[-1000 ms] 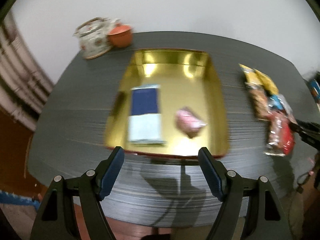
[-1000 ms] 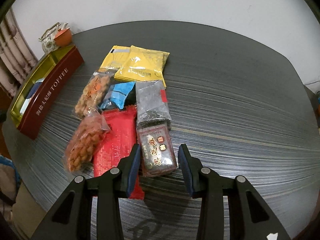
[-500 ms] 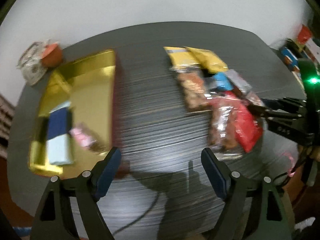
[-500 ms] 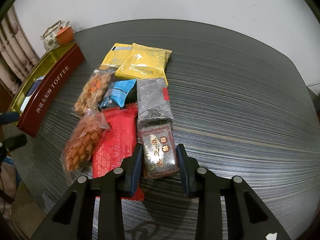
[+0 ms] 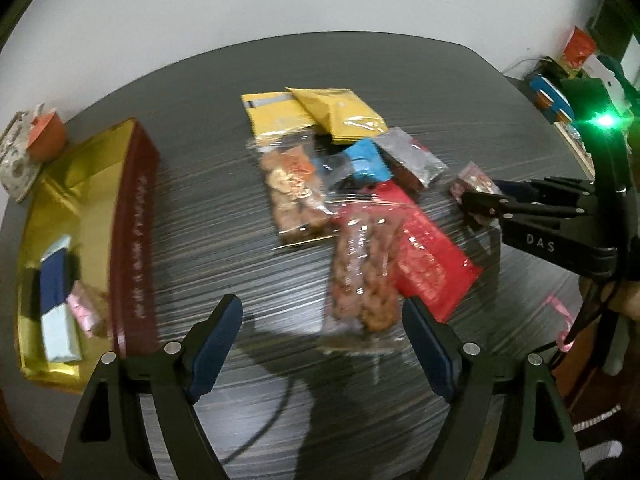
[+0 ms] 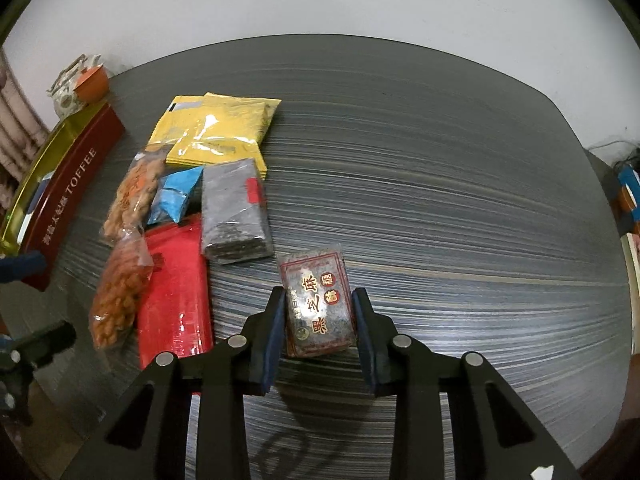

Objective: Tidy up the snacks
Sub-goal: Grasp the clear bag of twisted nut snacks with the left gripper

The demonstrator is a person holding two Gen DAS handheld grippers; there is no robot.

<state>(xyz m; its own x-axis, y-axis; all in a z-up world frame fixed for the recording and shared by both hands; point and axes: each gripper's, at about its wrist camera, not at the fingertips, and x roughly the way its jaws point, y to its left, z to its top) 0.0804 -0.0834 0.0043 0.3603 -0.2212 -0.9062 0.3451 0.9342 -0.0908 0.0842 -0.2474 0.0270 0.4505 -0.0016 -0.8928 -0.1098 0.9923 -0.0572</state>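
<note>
While your right gripper (image 6: 318, 320) fingers clamp the dark red-framed snack packet (image 6: 318, 304), your left gripper (image 5: 322, 344) fingers stand apart, empty, above the surface (image 6: 440, 184).

Glossy gold tin (image 5: 60, 184) – matt table (image 6: 440, 160)

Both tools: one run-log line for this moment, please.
right tool: shut on dark packet, lifted | left tool: open, empty, above nut bag | tin: open

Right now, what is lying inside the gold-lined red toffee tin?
Inside the toffee tin lie a dark blue and pale blue flat packet and a small pink wrapped sweet. Its red wall hides part of the floor.
</note>
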